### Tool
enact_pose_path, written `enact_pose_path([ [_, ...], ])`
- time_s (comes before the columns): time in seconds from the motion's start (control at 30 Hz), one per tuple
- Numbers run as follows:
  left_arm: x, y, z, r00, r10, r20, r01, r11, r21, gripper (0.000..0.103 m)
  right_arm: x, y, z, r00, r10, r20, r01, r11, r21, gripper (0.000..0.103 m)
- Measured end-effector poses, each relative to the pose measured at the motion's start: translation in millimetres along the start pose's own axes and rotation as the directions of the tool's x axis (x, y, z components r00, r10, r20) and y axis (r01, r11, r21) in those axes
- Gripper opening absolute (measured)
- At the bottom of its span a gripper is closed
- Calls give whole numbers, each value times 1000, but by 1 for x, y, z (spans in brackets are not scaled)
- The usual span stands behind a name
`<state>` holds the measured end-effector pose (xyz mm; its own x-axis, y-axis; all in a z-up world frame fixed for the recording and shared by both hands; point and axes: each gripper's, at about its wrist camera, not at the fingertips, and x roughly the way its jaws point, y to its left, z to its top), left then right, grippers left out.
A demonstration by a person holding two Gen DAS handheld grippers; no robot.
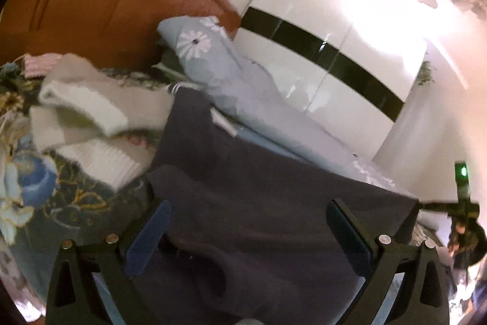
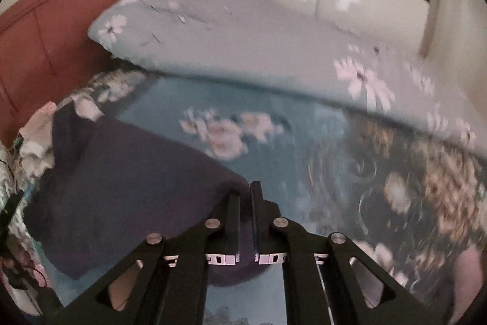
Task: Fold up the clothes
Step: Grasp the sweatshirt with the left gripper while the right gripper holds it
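A dark navy garment [image 1: 249,203] lies spread on the flowered bedsheet [image 1: 76,203]. My left gripper [image 1: 248,221] is open above it, fingers wide apart on either side of the cloth. In the right wrist view the same navy garment [image 2: 127,191] lies at the left, and my right gripper [image 2: 246,194] is shut on its right corner. The right gripper [image 1: 462,212] also shows at the far right of the left wrist view, at the garment's far corner.
A beige and white knitted sweater [image 1: 91,118] lies piled at the left. A pale blue flowered quilt [image 2: 258,51] is bunched along the far side of the bed. A red-brown headboard [image 2: 45,35] and a white wardrobe [image 1: 334,51] stand behind.
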<state>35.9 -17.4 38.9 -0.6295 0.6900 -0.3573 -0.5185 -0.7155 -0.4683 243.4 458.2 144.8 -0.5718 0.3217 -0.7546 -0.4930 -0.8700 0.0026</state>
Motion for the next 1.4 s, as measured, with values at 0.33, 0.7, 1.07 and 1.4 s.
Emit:
enact_pose_path([
  [0.33,5,25,-3,988,153,-2,-152,986,-75,103,-7,83,-31,984,172,-35,-175,972,-159,40],
  [0.7,-12,70,3,993,117,-26,-120,952,-282,103,4,274,-89,859,465,-212,-511,756,-410,59],
  [1.07,-23,81,13,990,118,-76,-132,966,-220,103,31,309,-96,919,348,-186,-393,775,-495,13],
  [1.4,-5,33,31,989,53,-135,-53,999,-3,103,-8,166,-36,985,166,57,-138,933,-332,9],
])
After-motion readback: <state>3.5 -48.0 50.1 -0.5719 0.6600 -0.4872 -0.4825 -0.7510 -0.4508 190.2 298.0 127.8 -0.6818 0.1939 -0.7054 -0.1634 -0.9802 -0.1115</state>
